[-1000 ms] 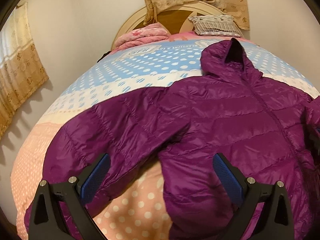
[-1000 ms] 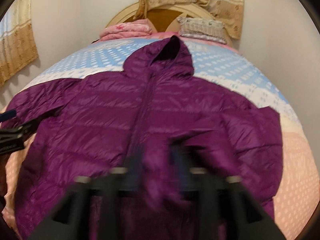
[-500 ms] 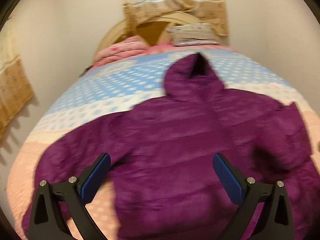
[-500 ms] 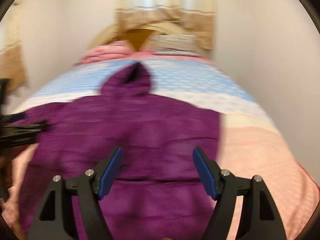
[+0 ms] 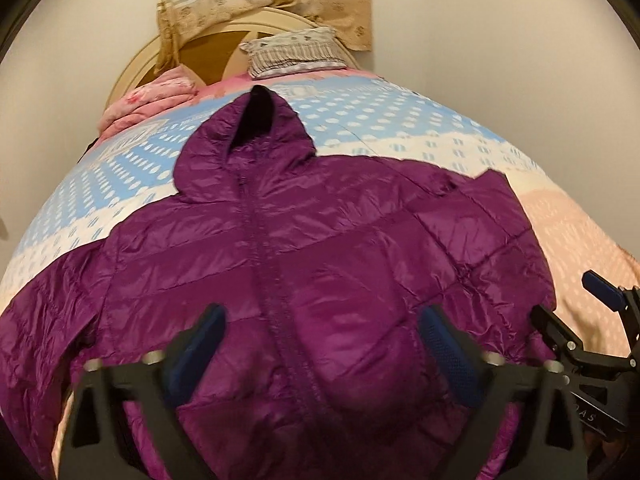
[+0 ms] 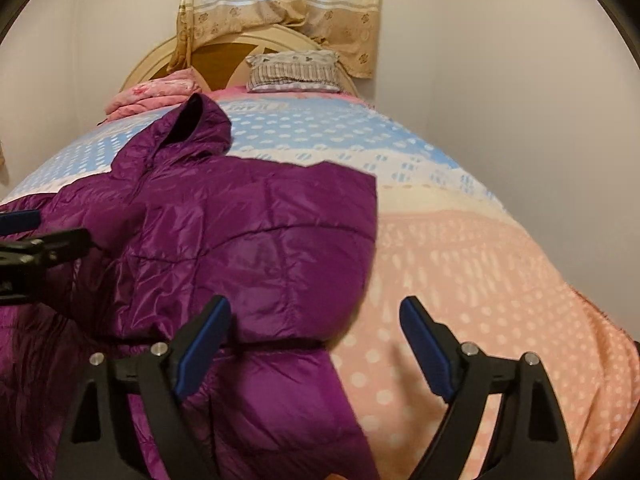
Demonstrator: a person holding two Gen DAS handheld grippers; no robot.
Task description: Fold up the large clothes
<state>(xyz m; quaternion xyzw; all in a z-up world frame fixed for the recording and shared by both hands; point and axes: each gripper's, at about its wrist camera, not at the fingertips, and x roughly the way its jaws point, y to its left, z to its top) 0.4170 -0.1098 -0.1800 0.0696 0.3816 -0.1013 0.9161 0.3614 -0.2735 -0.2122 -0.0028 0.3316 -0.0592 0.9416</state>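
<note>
Bed fills both views, rounded headboard against the far wall. Cover dotted: blue band toward the head, cream band in the middle, peach toward the foot.

Purple hooded jacket lies flat on the cover, front up, zip closed, hood pointing at the headboard. One sleeve lies folded in over the body on the right-wrist side.

Striped pillow at the head. Folded pink quilt just beside it.

Left gripper: pitched downward, jaws closing, pads apart, nothing clamped. Right gripper: pitched downward, jaws opening, pads wide apart, nothing clamped.
</note>
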